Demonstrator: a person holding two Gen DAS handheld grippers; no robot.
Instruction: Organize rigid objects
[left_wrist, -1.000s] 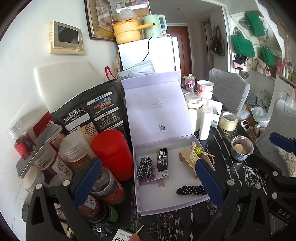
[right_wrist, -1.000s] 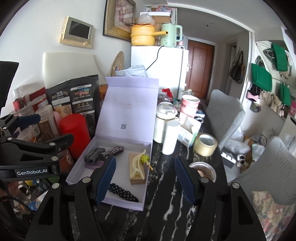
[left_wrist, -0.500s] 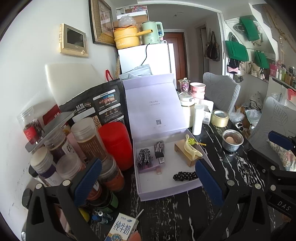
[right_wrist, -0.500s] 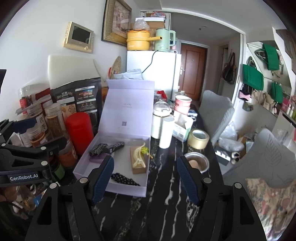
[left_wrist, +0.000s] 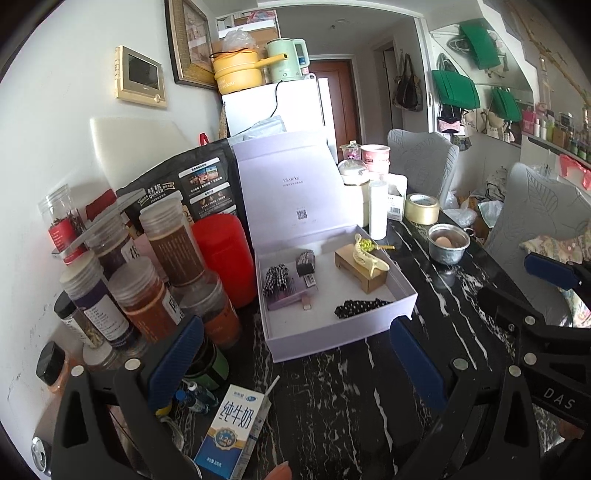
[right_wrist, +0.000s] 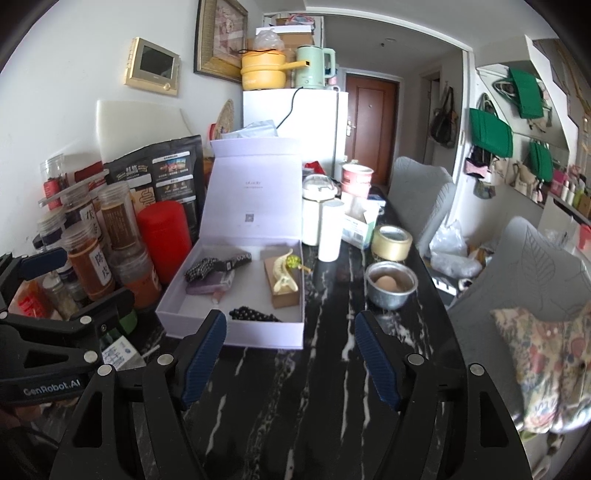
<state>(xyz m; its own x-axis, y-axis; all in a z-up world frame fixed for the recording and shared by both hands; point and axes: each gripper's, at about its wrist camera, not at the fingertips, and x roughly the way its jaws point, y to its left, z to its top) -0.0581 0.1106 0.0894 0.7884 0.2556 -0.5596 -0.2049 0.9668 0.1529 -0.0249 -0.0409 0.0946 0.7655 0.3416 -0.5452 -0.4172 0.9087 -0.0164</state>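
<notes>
An open lilac gift box (left_wrist: 343, 334) (right_wrist: 236, 338) with its lid raised stands on the black marble table. Inside lie a cream hair claw (left_wrist: 365, 253) (right_wrist: 282, 273) on a tan block, a checked bow (left_wrist: 276, 277), a small dark box (left_wrist: 306, 258) and a black dotted scrunchie (left_wrist: 356, 307) (right_wrist: 255, 315). My left gripper (left_wrist: 295, 363) is open and empty, in front of the box. My right gripper (right_wrist: 290, 358) is open and empty, near the box's front right corner.
Several spice jars (left_wrist: 147, 295) and a red canister (left_wrist: 223, 254) crowd the left. A milk carton (left_wrist: 232, 428) lies near the left gripper. A metal bowl with an egg (right_wrist: 389, 284), tape roll (right_wrist: 391, 242), white cylinder (right_wrist: 330, 230) and cups stand to the right.
Both grippers have drawn back and up from the box, which now looks smaller and farther away. Both stay open. The milk carton has come into the left wrist view.
</notes>
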